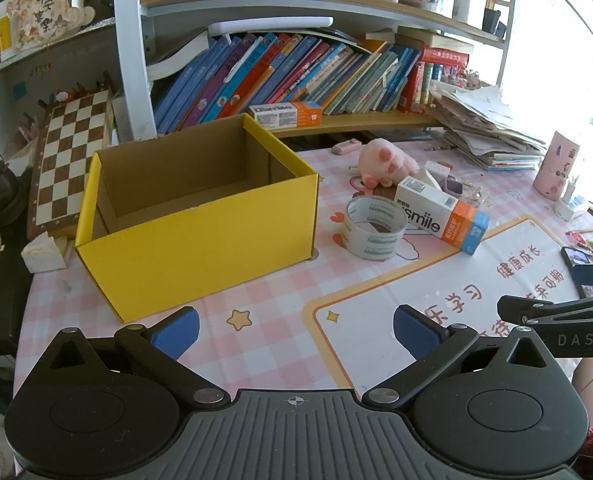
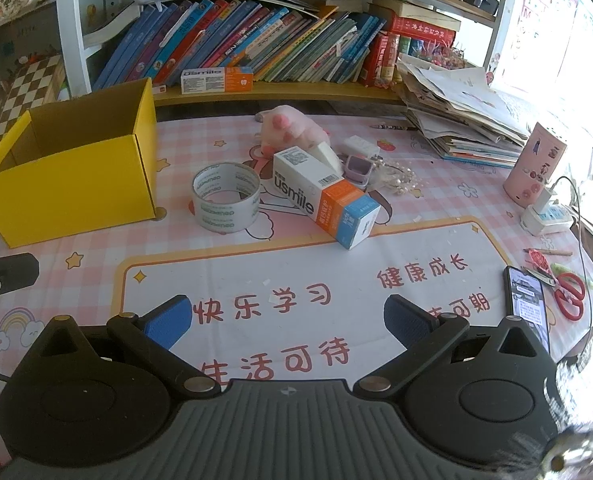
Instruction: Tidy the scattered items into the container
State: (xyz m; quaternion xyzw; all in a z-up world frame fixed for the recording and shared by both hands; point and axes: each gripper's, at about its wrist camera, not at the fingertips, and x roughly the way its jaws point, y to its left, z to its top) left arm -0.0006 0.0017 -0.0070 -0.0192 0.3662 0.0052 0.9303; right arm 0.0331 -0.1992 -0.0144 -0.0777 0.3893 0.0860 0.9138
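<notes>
Currently the left gripper (image 1: pixel 296 330) sits at the bottom of its frame, blue pads spread wide, nothing between them, above the pink checked table mat (image 1: pixel 264 344). Right gripper (image 2: pixel 286 320) likewise: pads apart, empty, over the white panel with printed characters. Yellow cardboard box (image 1: pixel 200 240) stands open-topped, left of centre in the left view, upper left in the right view; interior looks empty. Tape roll (image 2: pixel 226 202) lies flat mid-frame, just right of the box. Toothpaste carton (image 2: pixel 324 198) lies on its side just beside the roll. Pink plush paw (image 2: pixel 290 126) sits behind the carton, near the bookshelf (image 2: pixel 256 92). Phone (image 2: pixel 530 308) and red scissors (image 2: pixel 570 294) at right edge.
</notes>
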